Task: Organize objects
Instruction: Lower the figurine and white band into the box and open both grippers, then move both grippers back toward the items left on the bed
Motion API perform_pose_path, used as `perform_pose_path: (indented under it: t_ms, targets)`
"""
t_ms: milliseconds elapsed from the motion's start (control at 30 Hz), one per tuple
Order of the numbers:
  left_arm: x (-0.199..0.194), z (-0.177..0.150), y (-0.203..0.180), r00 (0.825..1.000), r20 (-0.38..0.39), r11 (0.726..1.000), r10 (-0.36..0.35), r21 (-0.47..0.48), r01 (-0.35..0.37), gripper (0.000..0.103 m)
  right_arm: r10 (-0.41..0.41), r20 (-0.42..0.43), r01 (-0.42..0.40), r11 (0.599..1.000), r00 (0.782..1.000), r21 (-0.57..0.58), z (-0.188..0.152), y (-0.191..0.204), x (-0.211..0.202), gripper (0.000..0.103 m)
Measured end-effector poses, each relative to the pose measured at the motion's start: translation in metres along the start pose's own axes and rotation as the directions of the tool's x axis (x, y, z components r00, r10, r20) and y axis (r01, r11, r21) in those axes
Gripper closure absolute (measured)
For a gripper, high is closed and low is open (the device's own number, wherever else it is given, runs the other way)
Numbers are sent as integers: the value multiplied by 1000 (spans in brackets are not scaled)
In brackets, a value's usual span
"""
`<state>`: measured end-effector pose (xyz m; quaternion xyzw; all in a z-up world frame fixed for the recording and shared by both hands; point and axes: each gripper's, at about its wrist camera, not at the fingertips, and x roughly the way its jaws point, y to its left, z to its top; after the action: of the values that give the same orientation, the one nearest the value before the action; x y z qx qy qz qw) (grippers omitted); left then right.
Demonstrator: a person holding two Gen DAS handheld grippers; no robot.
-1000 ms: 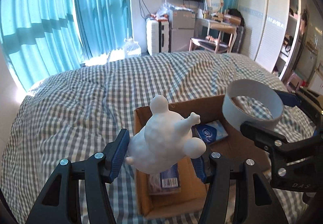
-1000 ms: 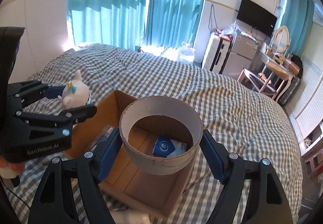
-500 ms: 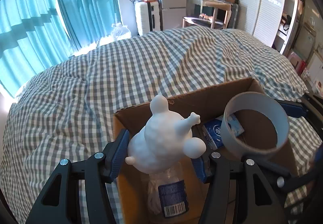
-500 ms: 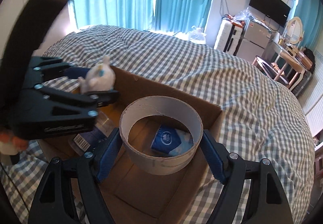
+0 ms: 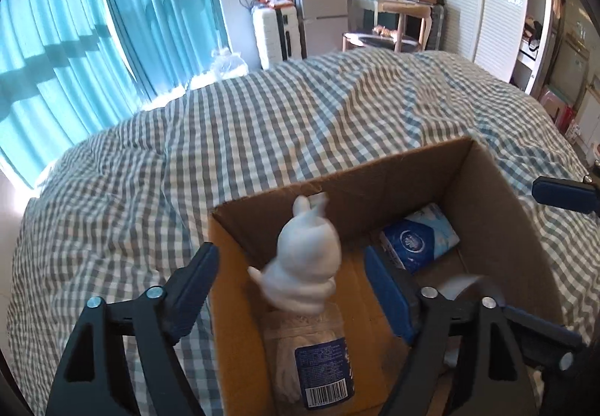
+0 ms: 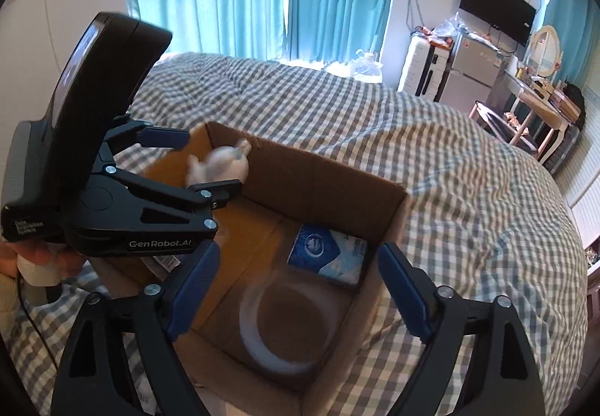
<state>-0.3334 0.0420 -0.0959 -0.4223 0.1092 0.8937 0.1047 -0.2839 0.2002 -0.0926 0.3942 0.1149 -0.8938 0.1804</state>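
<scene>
An open cardboard box point(image 5: 375, 168) point(image 6: 318, 183) sits on the checked bed. My left gripper point(image 5: 290, 284) point(image 6: 202, 162) hangs over its left end with its jaws opening. The white plush toy point(image 5: 305, 266) point(image 6: 221, 164) is blurred between them, clear of both pads. My right gripper point(image 6: 298, 284) is over the box's near right part, its jaws also opening. The grey-white ring point(image 6: 285, 322) point(image 5: 461, 284) is blurred below them, inside the box and free of the pads. In the box lie a blue tissue pack point(image 5: 420, 239) point(image 6: 326, 251) and a blue-labelled bottle point(image 5: 322, 371).
The grey-and-white checked bedcover point(image 5: 262, 138) spreads all around the box. Teal curtains point(image 5: 93, 41) hang behind the bed. A white suitcase point(image 5: 273, 33), a small fridge, a dressing table and a wardrobe stand at the back. A person's hand point(image 6: 37, 262) holds the left gripper's handle.
Both grippers' jaws have widened. The plush toy has slipped out of the left pads and the ring out of the right pads; both now drop into the box. Both grippers sank lower.
</scene>
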Motion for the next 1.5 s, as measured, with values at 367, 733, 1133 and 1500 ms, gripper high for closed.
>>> perform_pose_path:
  t_ms: [367,733,1133,1500]
  targets:
    - [-71,1,-1,996,81,999,39,-37,-36,15,-55,76,53,998,996,31,-5,-8,-66,15]
    - [-184,-18,0,970,212,990,120,-98,-101,5,-98,194,93,995,976,34,-18,11,-174,15]
    - [-264,-75,-1,946,271,973,179,-190,-130,2,-106,264,97,994,959,47,-61,30,-248,11]
    - [-242,-145,-22,962,194,962,194,-229,-147,1,-112,198,97,992,974,85,-121,39,-233,7]
